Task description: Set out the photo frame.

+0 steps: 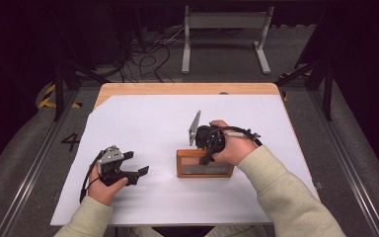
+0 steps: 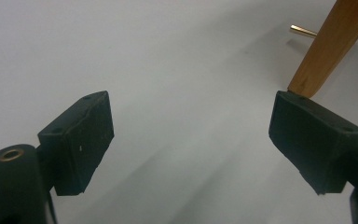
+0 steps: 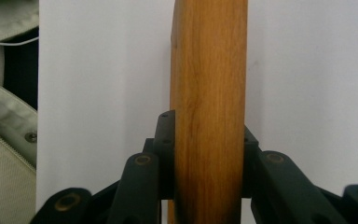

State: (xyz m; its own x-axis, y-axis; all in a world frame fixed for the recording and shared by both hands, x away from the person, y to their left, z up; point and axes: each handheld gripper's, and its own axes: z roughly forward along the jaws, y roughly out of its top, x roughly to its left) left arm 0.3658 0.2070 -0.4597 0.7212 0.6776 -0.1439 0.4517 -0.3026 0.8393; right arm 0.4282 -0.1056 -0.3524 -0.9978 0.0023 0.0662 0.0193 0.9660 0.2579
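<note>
A wooden picture frame stands on its long edge on the white sheet, right of centre. My right gripper comes down on its top rail from above. In the right gripper view the two pads clamp the frame's rail from both sides, so my right gripper is shut on it. My left gripper rests low on the sheet to the left of the frame, pointing toward it. Its jaws stand wide apart with nothing between them. The frame's corner and a small brass pin lie beyond its right jaw.
A white sheet covers most of the wooden table. Behind the table, on the floor, stand a grey metal frame and loose cables. A light sleeve shows at the table's near edge.
</note>
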